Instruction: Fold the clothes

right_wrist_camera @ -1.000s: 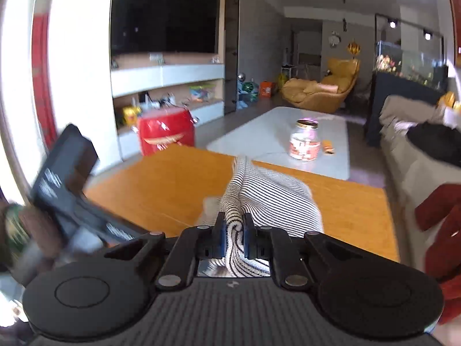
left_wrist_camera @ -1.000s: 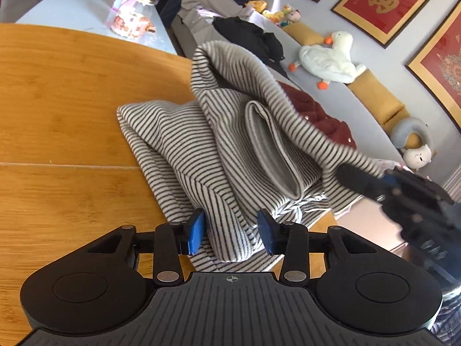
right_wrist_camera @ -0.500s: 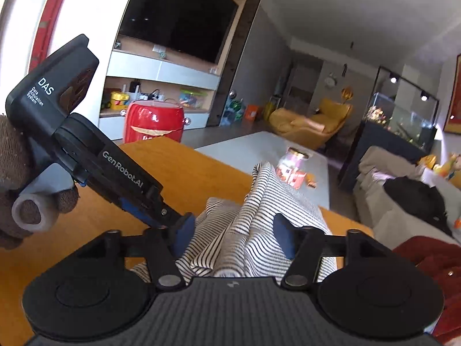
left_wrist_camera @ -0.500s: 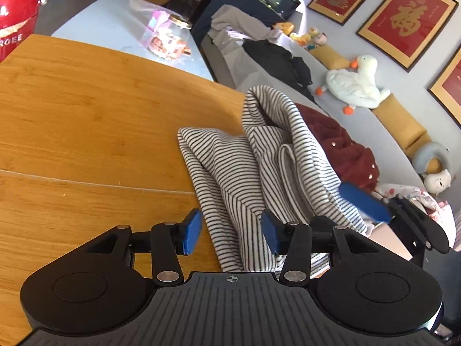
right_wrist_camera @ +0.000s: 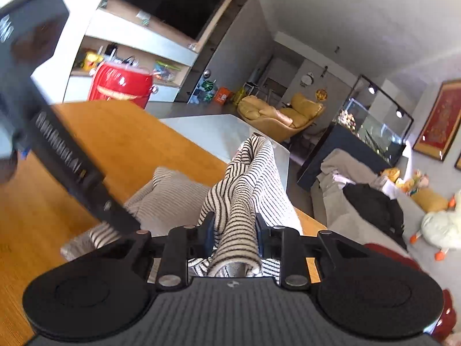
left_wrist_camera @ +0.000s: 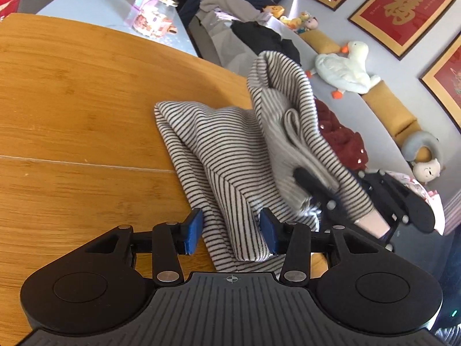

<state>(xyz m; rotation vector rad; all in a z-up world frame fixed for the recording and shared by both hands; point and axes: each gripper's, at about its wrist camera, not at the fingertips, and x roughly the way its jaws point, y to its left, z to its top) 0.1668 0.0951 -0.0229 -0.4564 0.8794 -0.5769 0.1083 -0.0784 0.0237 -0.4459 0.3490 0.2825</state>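
Now the striped garment (left_wrist_camera: 230,155) is bunched between the closing left tool (left_wrist_camera: 230,232) and closing right tool (right_wrist_camera: 234,230). Possibly only one layer is caught, so the fold could be spoiled on the desk (left_wrist_camera: 72,101).

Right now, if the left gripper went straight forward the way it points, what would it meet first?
The striped garment: a fold of it already lies between the closing jaws of the left gripper, so it would likely push further into that cloth, above the wooden table.

A home living rm is indicated. Ahead of the right jaws, a wall-mounted TV (right_wrist_camera: 173,0) w/ shelving, a yellow armchair (right_wrist_camera: 281,114) and a fish tank (right_wrist_camera: 374,124) are seen. Beyond the left jaws, to their right, a grey sofa (left_wrist_camera: 374,121) w/ a plush goose (left_wrist_camera: 345,67) and framed red wall art (left_wrist_camera: 403,8) is shown.
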